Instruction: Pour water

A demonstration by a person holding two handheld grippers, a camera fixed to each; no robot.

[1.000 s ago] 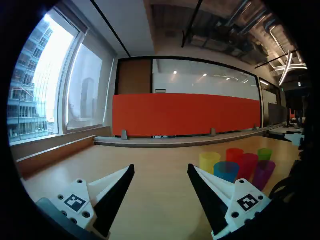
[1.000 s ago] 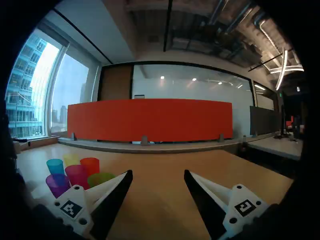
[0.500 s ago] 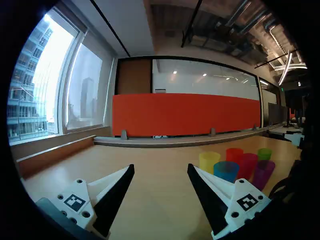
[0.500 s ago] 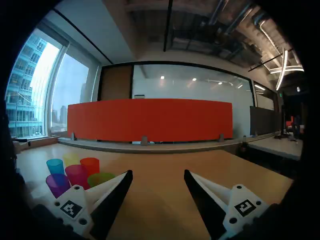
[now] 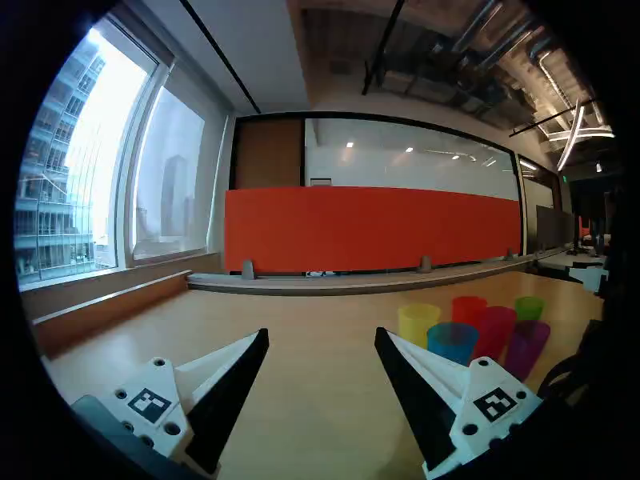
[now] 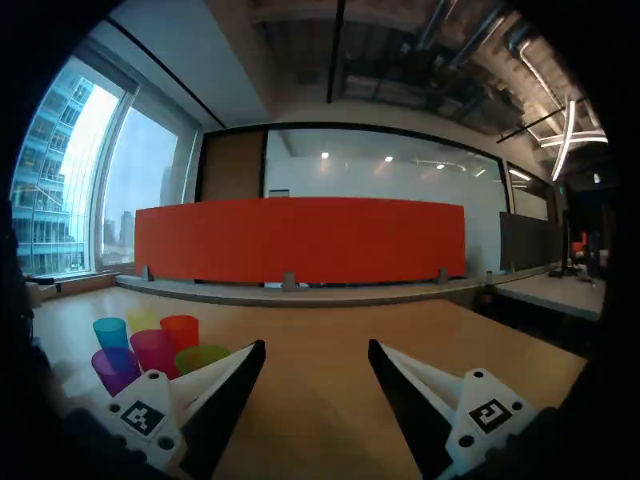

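- Two grippers sit low over a wooden tabletop [image 5: 320, 424], both empty.
- Left gripper view, far left: tall window [image 5: 72, 192], with a wooden ledge [image 5: 112, 300] below it.
- Centre: left gripper [image 5: 320, 332], jaws spread wide, only bare tabletop in the gap.
- Behind: orange partition [image 5: 368, 228] along the table's far edge.
- Right of the right-hand finger: six upright translucent plastic cups bunched close together.
- They are the yellow cup [image 5: 419, 320], blue cup [image 5: 452, 340], red cup [image 5: 468, 308], pink cup [image 5: 496, 330], purple cup [image 5: 526, 346] and green cup [image 5: 529, 306].
- The finger partly hides the blue cup.
- Right gripper view, left side: cup cluster [image 6: 154, 350] on the tabletop, green and purple ones partly behind the left-hand finger.
- Centre: right gripper [image 6: 317, 344], jaws wide apart, holding nothing.
- Far right: another desk [image 6: 552, 292], apart from the tabletop.
- What the cups contain: cannot tell.
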